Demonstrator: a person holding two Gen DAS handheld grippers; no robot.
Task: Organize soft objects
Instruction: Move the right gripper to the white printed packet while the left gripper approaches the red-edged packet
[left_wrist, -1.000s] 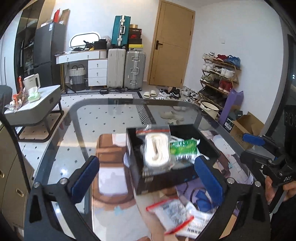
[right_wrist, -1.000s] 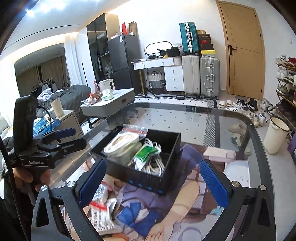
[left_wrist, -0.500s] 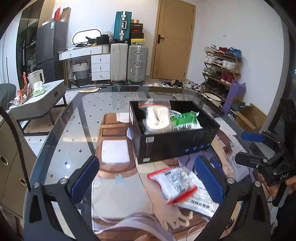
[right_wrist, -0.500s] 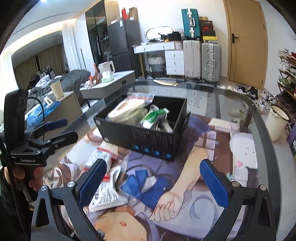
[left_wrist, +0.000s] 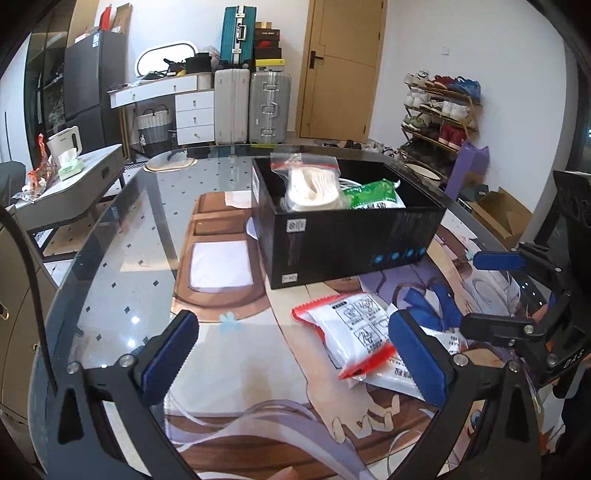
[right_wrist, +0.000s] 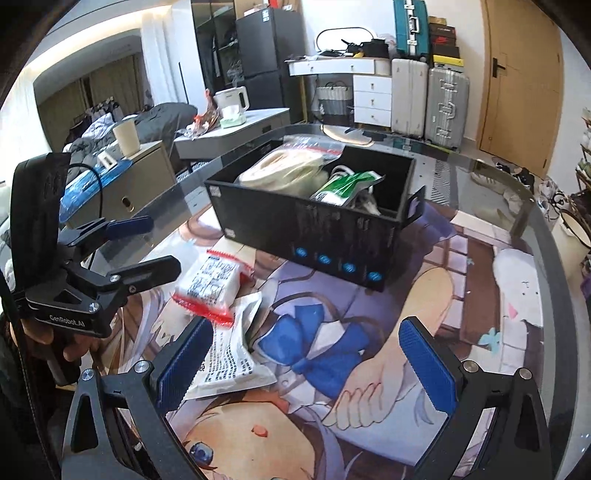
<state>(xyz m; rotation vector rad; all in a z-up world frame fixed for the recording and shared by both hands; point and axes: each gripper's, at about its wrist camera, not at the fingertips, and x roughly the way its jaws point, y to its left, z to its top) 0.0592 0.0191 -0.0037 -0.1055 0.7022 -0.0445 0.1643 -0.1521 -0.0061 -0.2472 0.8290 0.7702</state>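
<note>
A wooden door (left_wrist: 338, 70) stands at twelve o'clock in the white wall. Suitcases (left_wrist: 251, 107) and white drawers (left_wrist: 194, 116) stand at eleven, a shoe rack (left_wrist: 439, 110) at two.

Lower white packet (left_wrist: 400, 373) half hidden under red-edged packet (left_wrist: 351, 325).

We see a glass table top (left_wrist: 122, 236), smooth and highly glossy, catching window light, with a printed illustrated mat (right_wrist: 436, 291) beneath or on it that looks flat and smooth. The black box (left_wrist: 351, 236) seems to be matt cardboard with small printed blue marks. Inside it, a clear zip bag (left_wrist: 308, 177) of thin shiny plastic holds off-white ribbed material, next to a glossy green packet (left_wrist: 371, 197). On the mat, the red-edged packet (left_wrist: 351, 328) and the white packet (right_wrist: 229, 354) below it are crinkled plastic film with a soft sheen. Our gripper frames look like matt black plastic with bright metal screws, and the blue pads (right_wrist: 428, 369) are finely ridged and rubbery-looking.
</note>
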